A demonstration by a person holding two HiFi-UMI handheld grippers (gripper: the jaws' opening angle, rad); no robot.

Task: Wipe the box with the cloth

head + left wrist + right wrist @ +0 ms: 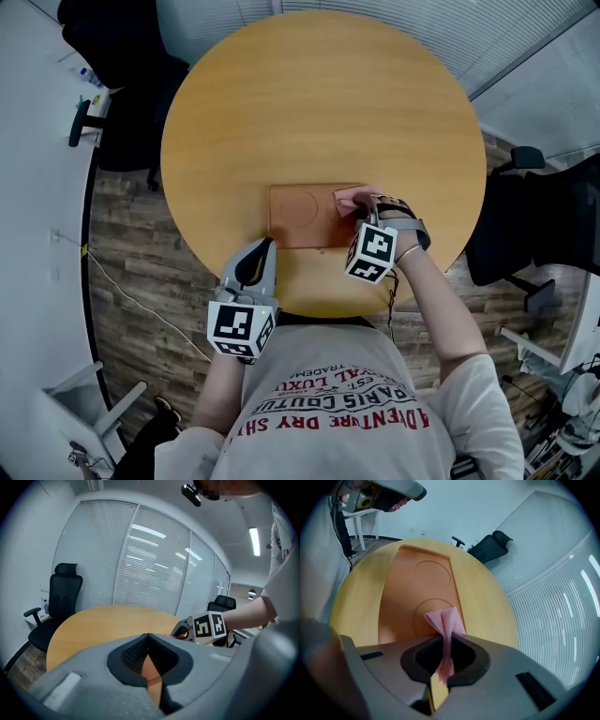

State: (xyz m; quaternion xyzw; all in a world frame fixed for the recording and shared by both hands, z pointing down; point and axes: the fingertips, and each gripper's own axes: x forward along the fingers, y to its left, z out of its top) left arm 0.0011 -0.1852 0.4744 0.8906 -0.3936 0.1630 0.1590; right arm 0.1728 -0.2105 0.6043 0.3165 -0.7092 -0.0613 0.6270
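Observation:
A flat orange-brown box (305, 216) with two round embossed rings lies on the round wooden table (319, 94), close to its near edge. My right gripper (362, 212) is shut on a pink cloth (349, 198) and holds it down on the box's right end. In the right gripper view the cloth (446, 620) sticks out past the gripper (449, 638) onto the box (417, 588) by the nearer ring. My left gripper (263, 249) hangs at the box's near left corner, shut with nothing in it (149, 637). The left gripper view also shows the right gripper (183, 630).
Black office chairs stand at the far left (131, 94) and at the right (525, 225) of the table. A white chair frame (94, 403) is on the wood floor at lower left. Window blinds (154, 569) run behind the table.

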